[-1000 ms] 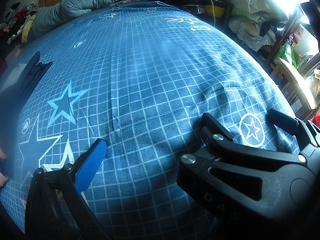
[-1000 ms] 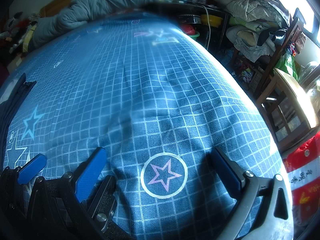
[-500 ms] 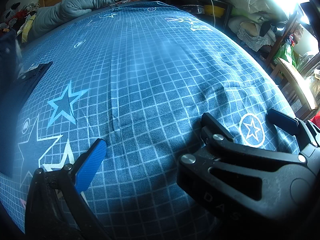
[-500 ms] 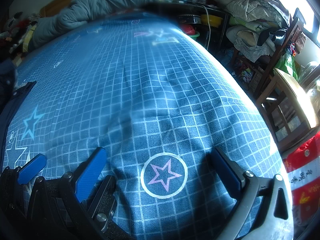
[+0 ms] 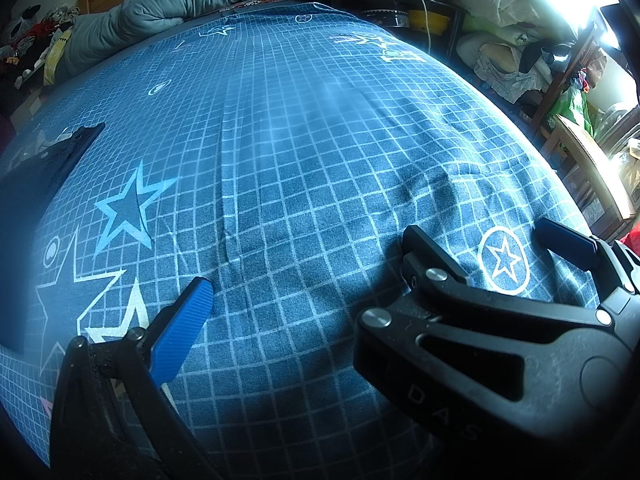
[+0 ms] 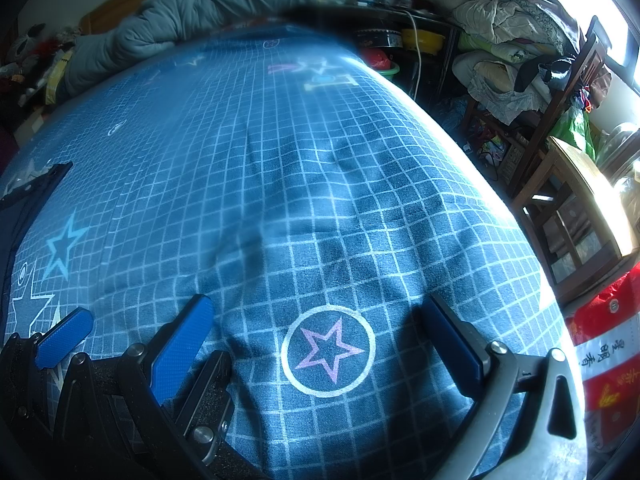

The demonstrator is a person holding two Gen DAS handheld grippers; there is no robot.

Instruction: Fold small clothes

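A dark navy garment [image 5: 36, 184] lies flat at the left edge of the blue checked bed sheet [image 5: 300, 140]; it also shows in the right wrist view [image 6: 24, 204]. My left gripper [image 5: 304, 288] is open and empty, low over the sheet near the front edge. My right gripper [image 6: 320, 332] is open and empty beside it, its jaws standing either side of a printed circled star [image 6: 328, 350]. The right gripper's fingers [image 5: 568, 244] show in the left wrist view. Both grippers are far right of the garment.
A grey rolled duvet [image 5: 180, 0] lies along the bed's far end. A wooden chair [image 6: 576, 200] and piles of bedding [image 6: 500, 40] stand to the right of the bed. A red bag [image 6: 608, 352] sits at the lower right.
The dark garment at the left was lifted and moved about, then settled flat with a square corner on the sheet. Both grippers stayed still.
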